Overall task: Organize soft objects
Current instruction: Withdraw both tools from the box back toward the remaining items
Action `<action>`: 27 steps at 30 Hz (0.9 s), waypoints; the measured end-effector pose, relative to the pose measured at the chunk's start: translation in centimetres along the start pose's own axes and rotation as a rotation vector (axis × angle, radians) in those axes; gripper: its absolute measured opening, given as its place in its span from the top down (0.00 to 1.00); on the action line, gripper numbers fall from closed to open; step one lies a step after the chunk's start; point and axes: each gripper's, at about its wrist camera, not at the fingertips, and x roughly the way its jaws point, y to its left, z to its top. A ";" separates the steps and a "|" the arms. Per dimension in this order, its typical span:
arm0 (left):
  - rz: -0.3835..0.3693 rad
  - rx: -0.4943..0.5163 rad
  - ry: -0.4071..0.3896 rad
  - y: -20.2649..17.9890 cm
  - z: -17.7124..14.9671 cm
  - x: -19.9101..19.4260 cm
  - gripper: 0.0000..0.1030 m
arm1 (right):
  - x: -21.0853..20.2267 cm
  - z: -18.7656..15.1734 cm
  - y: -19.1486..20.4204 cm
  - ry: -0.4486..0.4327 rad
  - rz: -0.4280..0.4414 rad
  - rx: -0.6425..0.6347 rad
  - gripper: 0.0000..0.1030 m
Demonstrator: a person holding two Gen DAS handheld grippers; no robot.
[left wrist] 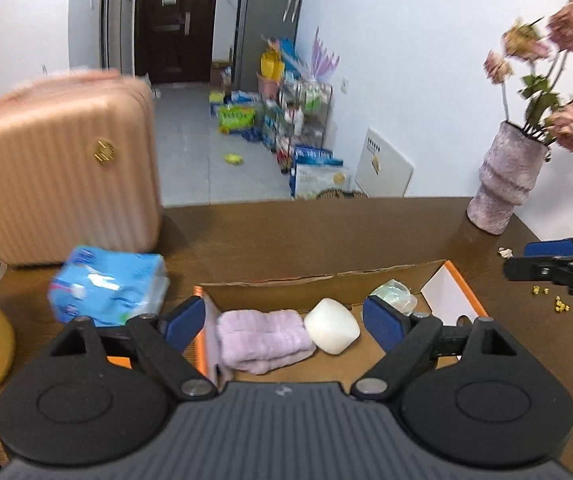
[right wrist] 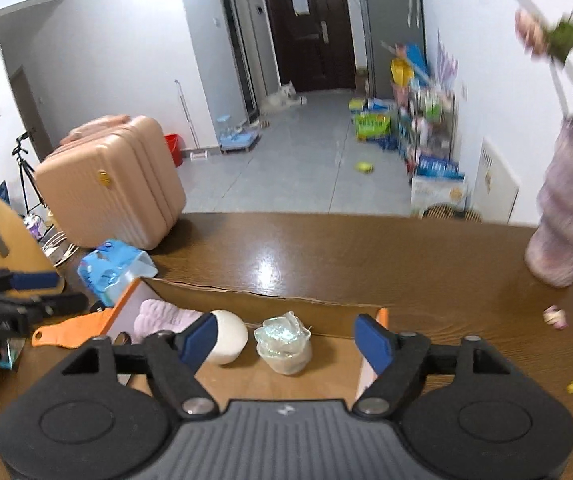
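While both tools hang above the open cardboard box (left wrist: 326,280) on the brown table (left wrist: 366,232), nothing gripped in either; left to right across the left wrist view: pink ribbed suitcase (left wrist: 62,176) at the far left, blue pack of tissues (left wrist: 106,284) just beside the box and not in it, then inside the box a folded lilac towel (left wrist: 262,340), a white rounded foam-like block (left wrist: 332,330) touching the towel's right end, a crinkled clear-wrapped bundle (left wrist: 392,294) near the right wall; mauve vase of dried flowers (left wrist: 502,184) at the table's far right corner. Left gripper (left wrist: 282,322): jaws spread wide, empty, over the towel and block. Right gripper (right wrist: 284,338): jaws likewise apart, empty, framing the bundle (right wrist: 282,344) in the right wrist view, which stands upright on the box floor.

Judged: three soft items placed, tissue pack likely left to bring in.

Risks from here: reaching left for the pack, could clip the box's torn orange flap (right wrist: 70,334) and drag the box; pack slippery in its film, could squirt out of a shallow pinch; a swing of the right tool toward the vase could topple it; the light bundle could tip if brushed.
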 end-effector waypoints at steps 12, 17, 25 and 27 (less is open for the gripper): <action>-0.007 0.096 -0.220 -2.5 -5.2 -14.3 0.08 | -13.5 -5.6 4.1 -0.189 0.002 -0.175 0.17; 0.009 0.167 -0.342 -4.3 -10.1 -19.4 0.02 | -18.6 -9.1 4.9 -0.296 0.008 -0.204 0.16; -0.003 0.111 -0.467 -5.4 -20.7 -23.3 0.00 | -23.9 -18.5 5.7 -0.418 0.046 -0.227 0.11; -0.014 0.073 -0.456 -5.4 -22.7 -23.2 0.00 | -24.3 -21.3 6.1 -0.446 0.021 -0.266 0.08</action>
